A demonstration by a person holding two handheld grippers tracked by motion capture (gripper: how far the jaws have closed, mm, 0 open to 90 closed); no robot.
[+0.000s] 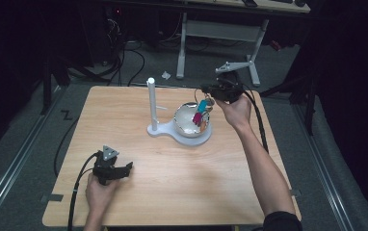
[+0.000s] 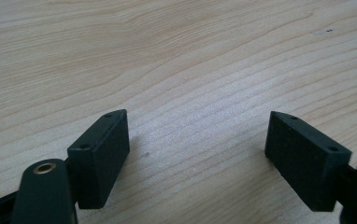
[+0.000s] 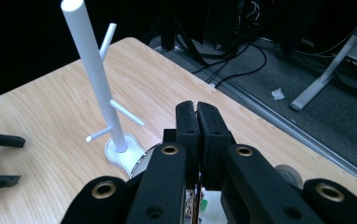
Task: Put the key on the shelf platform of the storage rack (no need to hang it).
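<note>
- Two claws in my feeds: left claw (image 1: 124,169) low at the near left of the bench (image 1: 172,183), right claw (image 1: 210,99) raised at the far right, above the bowl (image 1: 188,126).
- Left claw: jaws stand wide apart in its own view, bare wood grain between them, nothing held. It sits close over the bench top, hand (image 1: 100,190) wrapped round its body.
- Right claw (image 3: 197,114): jaws pressed together along their length in its own view, pointing away toward the far bench edge.
- From the high view, a bunch of small coloured things (image 1: 203,111) (teal, pink, some orange) hangs just under the right claw, its lower end inside the bowl. I read this as held by the claw; the contact itself is hidden behind the jaws.
- Bowl is shiny metal, resting on the white base plate of the peg stand (image 1: 151,103).
- Peg stand (image 3: 95,74) is upright, white, with short side pegs, left of the bowl and just beside it.
- Left claw and bowl are well apart.
</note>
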